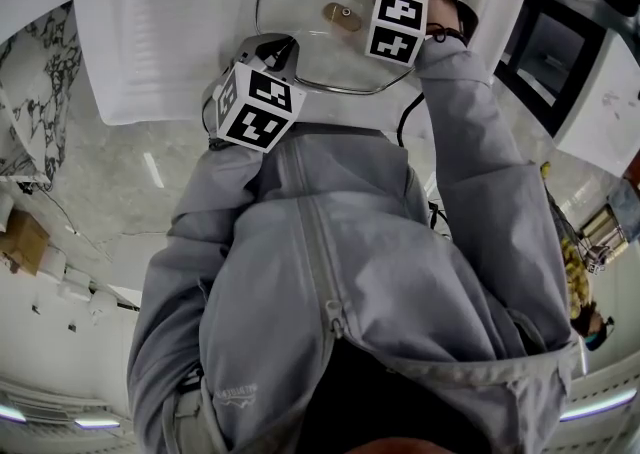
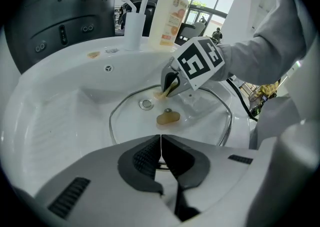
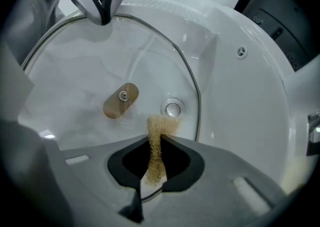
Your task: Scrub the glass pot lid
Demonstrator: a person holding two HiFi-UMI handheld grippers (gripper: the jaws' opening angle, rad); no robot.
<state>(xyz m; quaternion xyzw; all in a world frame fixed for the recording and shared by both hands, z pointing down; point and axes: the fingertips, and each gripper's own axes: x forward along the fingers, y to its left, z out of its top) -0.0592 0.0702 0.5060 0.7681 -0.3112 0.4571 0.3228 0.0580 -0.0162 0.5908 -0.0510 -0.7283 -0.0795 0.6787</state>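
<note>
As right gripper (image 3: 159,143) jaws pinch just a thin scrub pad (image 3: 161,127), left gripper (image 2: 160,138) jaws closed at glass pot lid (image 2: 200,121) rim, we risk pad pullout.

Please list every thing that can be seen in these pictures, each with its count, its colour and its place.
sink: 1, white, holds everything below
glass pot lid: 1, clear with a metal rim, inside the sink
lid handle: 1, tan, at the middle of the lid
drain: 1, metal, sink bottom, seen through the lid
scrub pad: 1, tan, its tip near the drain
bottle: 1, pale with an orange label, on the sink's back edge
jacket: 1, grey, on the person
left tongs: 1, grey and white, shut on the lid's rim
right tongs: 1, grey and white, shut on the scrub pad
</note>
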